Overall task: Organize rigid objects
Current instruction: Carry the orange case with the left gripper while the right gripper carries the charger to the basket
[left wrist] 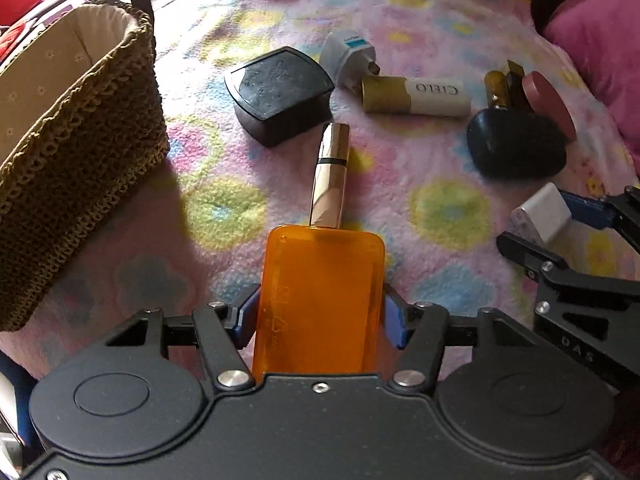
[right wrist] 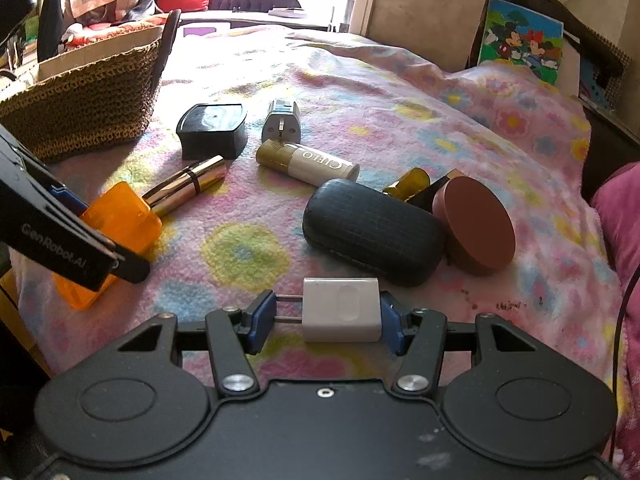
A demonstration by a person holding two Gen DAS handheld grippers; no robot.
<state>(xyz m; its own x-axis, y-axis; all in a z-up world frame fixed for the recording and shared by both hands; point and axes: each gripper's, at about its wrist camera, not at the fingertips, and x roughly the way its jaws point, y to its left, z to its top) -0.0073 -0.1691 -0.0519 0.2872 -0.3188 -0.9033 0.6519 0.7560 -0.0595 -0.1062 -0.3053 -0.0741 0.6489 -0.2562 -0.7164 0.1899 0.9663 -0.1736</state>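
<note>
Woven basket (left wrist: 80,152) sitting upper left of left wrist view on the floral blanket (left wrist: 400,20), w/ black case (right wrist: 372,232), CIELO tube (right wrist: 308,162) + gold lipstick (left wrist: 330,176) lying loose mid-frame. Left gripper (left wrist: 320,316) clamping on orange box (left wrist: 320,300) at bottom centre, pads pressing both sides; right gripper (right wrist: 322,326) clamping white charger (right wrist: 340,310), prongs against its left pad. Looks like the pickup step: next move prob needing lift + carry to the basket w/o knocking the lipstick touching the box's far end.
</note>
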